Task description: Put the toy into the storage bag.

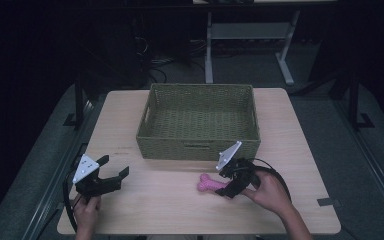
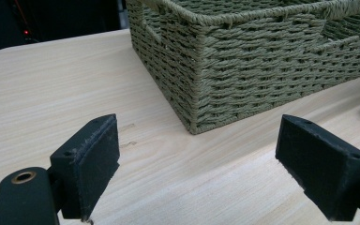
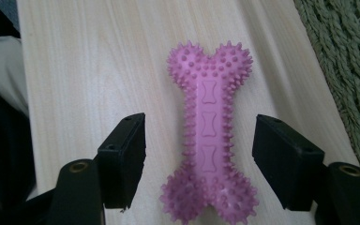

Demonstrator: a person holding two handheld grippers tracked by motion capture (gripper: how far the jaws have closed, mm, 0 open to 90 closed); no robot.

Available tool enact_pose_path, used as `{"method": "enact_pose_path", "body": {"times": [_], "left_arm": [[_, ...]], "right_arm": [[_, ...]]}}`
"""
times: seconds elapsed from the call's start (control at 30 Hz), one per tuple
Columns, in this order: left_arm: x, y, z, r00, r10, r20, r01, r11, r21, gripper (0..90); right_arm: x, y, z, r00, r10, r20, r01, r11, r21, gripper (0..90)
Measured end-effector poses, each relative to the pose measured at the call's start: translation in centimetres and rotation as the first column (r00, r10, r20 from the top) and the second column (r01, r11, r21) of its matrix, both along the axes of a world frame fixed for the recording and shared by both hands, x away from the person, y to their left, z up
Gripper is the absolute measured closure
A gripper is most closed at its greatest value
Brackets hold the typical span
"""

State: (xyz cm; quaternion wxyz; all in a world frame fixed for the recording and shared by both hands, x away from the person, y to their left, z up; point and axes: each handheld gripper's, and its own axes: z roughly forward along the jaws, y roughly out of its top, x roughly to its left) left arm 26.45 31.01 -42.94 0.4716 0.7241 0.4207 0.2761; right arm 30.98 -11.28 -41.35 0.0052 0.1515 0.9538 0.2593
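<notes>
At the left of the high view, the person's left hand (image 1: 86, 210) is holding the left gripper (image 1: 114, 172) low over the near left part of the light wooden table (image 1: 170, 205), its grey three-cornered plate on top and its cable trailing toward the table edge. Its jaws are standing wide apart with nothing between them. In the left gripper view those two black jaws are framing bare tabletop, and beyond them the near corner of the woven olive-green basket (image 2: 262, 65) is rising, with a sliver of pink showing at the far right edge.

Moving toward the middle, the woven basket (image 1: 200, 120) is sitting on the far half of the table, rectangular, open-topped, with a handle slot in its near wall.

Just in front of the basket's near right corner, a pink spiky rubber dog bone (image 1: 209, 184) is lying flat on the wood, apart from the basket. The right gripper (image 1: 228, 192) is reaching over it, held by the person's right hand (image 1: 269, 192). In the right gripper view its jaws are spread open, one on each side of the bone's (image 3: 208, 136) narrow shaft, with a visible gap on both sides, so they are straddling it without touching. The basket's weave is showing at that view's right edge.
</notes>
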Motion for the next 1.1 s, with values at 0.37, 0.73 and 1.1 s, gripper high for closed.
{"method": "enact_pose_path", "body": {"times": [0.37,0.73,1.1], "left_arm": [[0.0,0.0,0.0,1.0,0.001,-0.001,-0.001,1.0,-0.001,13.3],[0.0,0.0,0.0,1.0,0.001,-0.001,-0.001,1.0,-0.004,13.3],[0.1,0.1,0.0,1.0,-0.001,-0.008,0.001,1.0,-0.005,13.3]], "right_arm": [[0.9,0.8,-1.1,0.9996,0.008,-0.028,-0.009,0.9995,-0.029,40.7],[1.2,1.5,-2.0,0.9993,0.01,-0.036,-0.013,0.9964,-0.083,44.3],[1.3,2.2,-2.5,0.9993,0.022,-0.029,-0.025,0.9915,-0.128,49.9]]}}
